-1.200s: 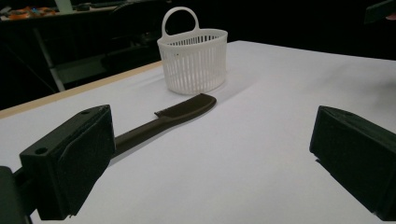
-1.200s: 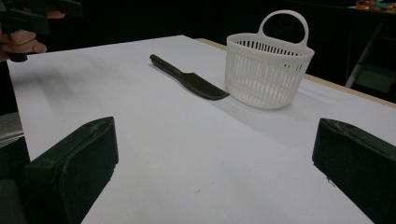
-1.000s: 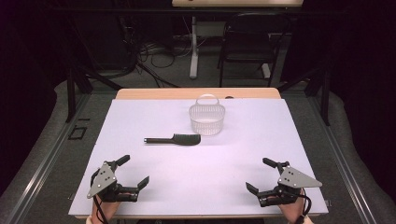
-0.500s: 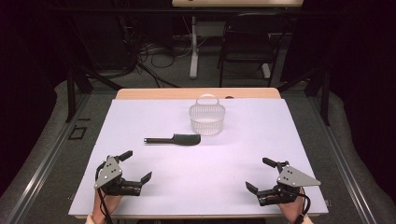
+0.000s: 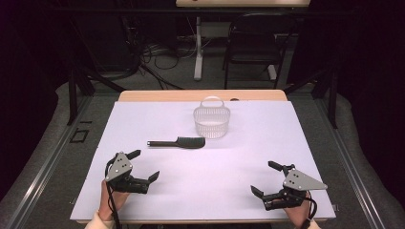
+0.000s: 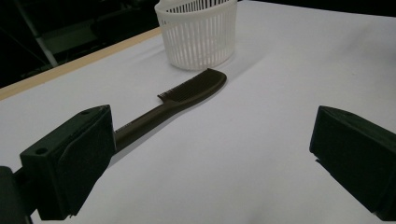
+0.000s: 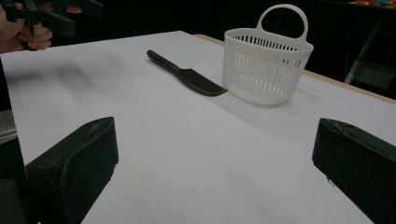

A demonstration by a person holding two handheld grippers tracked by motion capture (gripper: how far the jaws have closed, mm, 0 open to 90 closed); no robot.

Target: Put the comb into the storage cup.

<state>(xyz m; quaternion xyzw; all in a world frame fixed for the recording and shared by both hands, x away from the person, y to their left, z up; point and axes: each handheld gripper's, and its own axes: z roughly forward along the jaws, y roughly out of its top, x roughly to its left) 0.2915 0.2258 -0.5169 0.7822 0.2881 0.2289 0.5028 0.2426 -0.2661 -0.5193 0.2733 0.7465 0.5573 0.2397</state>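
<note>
The white-covered rectangular surface [image 5: 248, 191] carries a white slatted plastic basket [image 5: 211, 122] with a hoop handle. Just beside the basket, on its near left, lies the long black plastic comb [image 5: 177, 142]. Nearer than the comb, well apart from it, the left tongs [image 5: 143, 166] and right tongs [image 5: 264, 179] are released, gaping and empty.

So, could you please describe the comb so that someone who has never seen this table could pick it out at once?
Start at the white sheet covering the table. Near its middle stands a white slatted basket, and the comb lies flat just in front of it, handle pointing to the left. It is the only dark, long, thin thing on the sheet.
</note>
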